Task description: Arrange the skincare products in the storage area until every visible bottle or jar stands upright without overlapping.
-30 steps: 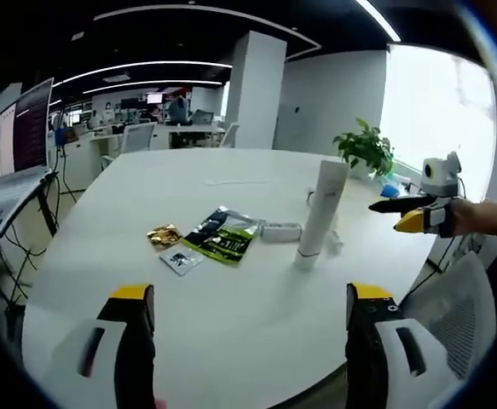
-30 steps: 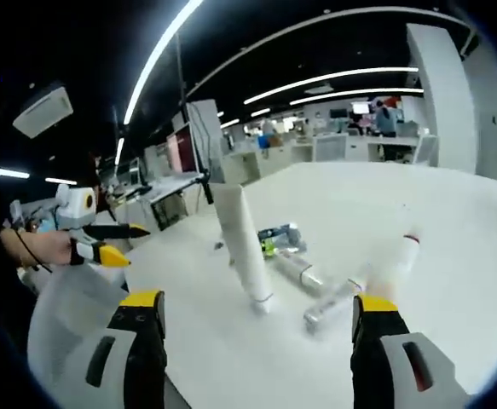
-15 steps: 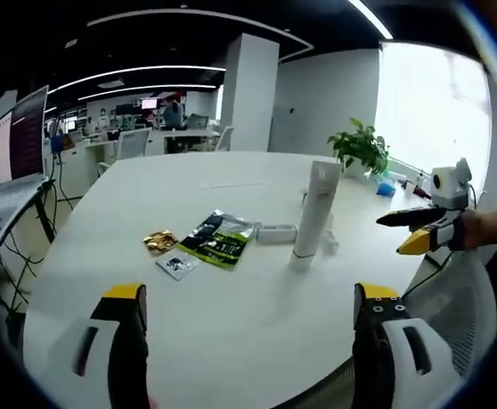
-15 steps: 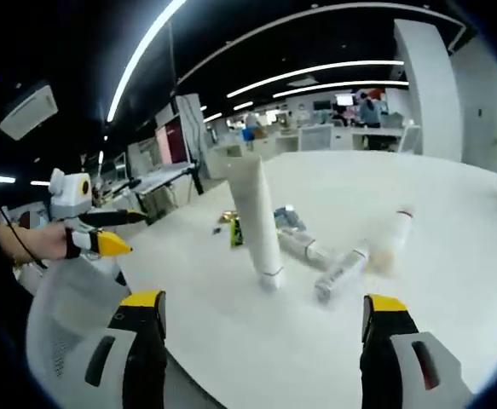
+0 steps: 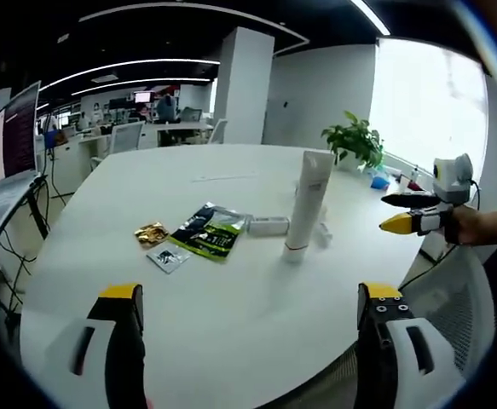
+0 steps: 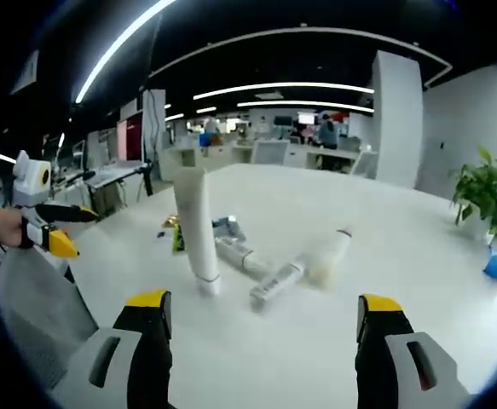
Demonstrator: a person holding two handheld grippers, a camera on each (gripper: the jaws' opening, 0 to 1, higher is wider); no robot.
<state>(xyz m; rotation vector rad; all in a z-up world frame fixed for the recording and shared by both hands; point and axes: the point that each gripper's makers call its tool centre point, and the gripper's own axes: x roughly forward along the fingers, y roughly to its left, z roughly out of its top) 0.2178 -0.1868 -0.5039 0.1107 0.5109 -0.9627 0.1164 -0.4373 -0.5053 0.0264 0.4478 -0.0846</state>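
I swung my right gripper (image 6: 261, 319) round, so the standing tube (image 6: 197, 230) now sits ahead of its left finger. Three bottles (image 6: 274, 283) lie flat between my fingers. Both grippers' fingers are wide apart, holding nothing, the left gripper (image 5: 248, 311) too.

A broad white bench (image 5: 231, 324) with a rounded edge carries everything; a tall white tube (image 5: 305, 204) stands upright on its cap near the middle; just beside it lie a small white box (image 5: 268, 225), a green-and-black sachet (image 5: 207, 231), a gold packet (image 5: 150, 233) and a small card (image 5: 169, 256); in the right gripper view, three tubes (image 6: 275, 284) lie on their sides beyond the standing one; a potted plant (image 5: 355, 143) sits at the far edge.
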